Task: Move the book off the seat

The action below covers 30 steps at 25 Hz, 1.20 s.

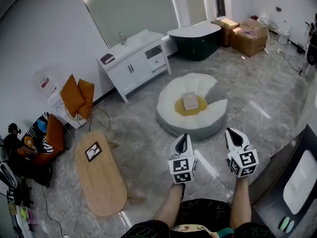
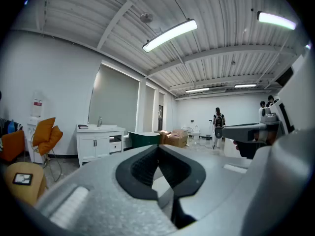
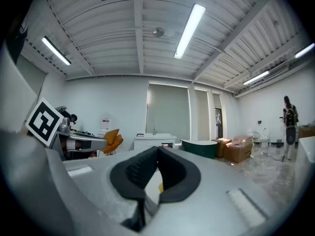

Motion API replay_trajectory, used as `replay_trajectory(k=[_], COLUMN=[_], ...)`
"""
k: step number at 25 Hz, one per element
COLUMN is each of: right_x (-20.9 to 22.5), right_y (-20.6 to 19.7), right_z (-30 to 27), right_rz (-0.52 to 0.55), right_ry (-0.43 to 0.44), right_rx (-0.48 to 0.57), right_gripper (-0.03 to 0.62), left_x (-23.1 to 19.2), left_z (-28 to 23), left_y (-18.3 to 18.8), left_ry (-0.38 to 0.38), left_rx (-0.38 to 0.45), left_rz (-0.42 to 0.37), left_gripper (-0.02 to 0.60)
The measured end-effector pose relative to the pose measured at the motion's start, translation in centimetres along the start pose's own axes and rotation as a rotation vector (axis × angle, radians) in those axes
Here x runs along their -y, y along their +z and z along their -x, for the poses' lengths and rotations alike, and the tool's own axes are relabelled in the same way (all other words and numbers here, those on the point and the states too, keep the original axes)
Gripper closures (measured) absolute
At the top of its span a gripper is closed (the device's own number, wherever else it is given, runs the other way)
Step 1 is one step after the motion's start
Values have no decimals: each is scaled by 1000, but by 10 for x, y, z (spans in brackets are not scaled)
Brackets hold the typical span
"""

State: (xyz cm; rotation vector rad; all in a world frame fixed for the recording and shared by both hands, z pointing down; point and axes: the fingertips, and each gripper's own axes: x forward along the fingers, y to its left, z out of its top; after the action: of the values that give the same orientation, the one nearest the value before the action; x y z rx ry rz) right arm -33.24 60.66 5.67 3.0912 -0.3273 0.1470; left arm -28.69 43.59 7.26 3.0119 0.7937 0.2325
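Observation:
A pale grey book (image 1: 190,100) lies flat on the yellow cushion (image 1: 191,106) of a round white shell-shaped seat (image 1: 192,104) in the middle of the floor. Both grippers are held side by side short of the seat, a step away from it. My left gripper (image 1: 184,139) is shut with nothing in its jaws, its tips pointing toward the seat's near rim. To its right, my right gripper (image 1: 233,134) is also shut and empty. In the left gripper view the closed jaws (image 2: 158,149) meet at a point; the right gripper view shows the same (image 3: 158,150).
A wooden oval table (image 1: 99,176) with a framed picture stands to the left. A white cabinet (image 1: 134,62) lines the back wall, with a dark green tub (image 1: 196,38) and cardboard boxes (image 1: 249,35) beyond. An orange-cushioned chair (image 1: 78,98) sits left. A dark unit (image 1: 292,182) stands close on the right.

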Motion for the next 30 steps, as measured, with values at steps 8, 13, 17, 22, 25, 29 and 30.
replay_trajectory(k=[8, 13, 17, 22, 25, 29, 30], right_x=[-5, -3, -4, -30, -28, 7, 17], right_y=[9, 5, -1, -13, -21, -32, -36], right_z=[-3, -5, -8, -41, -59, -77, -81], right_rz=[5, -32, -93, -129, -143, -192, -210], right_ry=[16, 41, 56, 116, 119, 52, 33], right_rx=[46, 49, 53, 15, -5, -29, -36], right_gripper=[592, 592, 592, 592, 592, 592, 592], left_x=[-4, -3, -11, -53, -52, -42, -44], left_z=[0, -2, 6, -1, -21, -57, -66], left_y=[-1, -2, -7, -17, -29, -47, -52], left_ry=[6, 7, 23, 91, 66, 7, 2], left_rx=[-3, -2, -10, -42, -66, -121, -137], left_rz=[9, 15, 16, 32, 32, 35, 44], left_gripper=[571, 571, 571, 571, 571, 571, 571])
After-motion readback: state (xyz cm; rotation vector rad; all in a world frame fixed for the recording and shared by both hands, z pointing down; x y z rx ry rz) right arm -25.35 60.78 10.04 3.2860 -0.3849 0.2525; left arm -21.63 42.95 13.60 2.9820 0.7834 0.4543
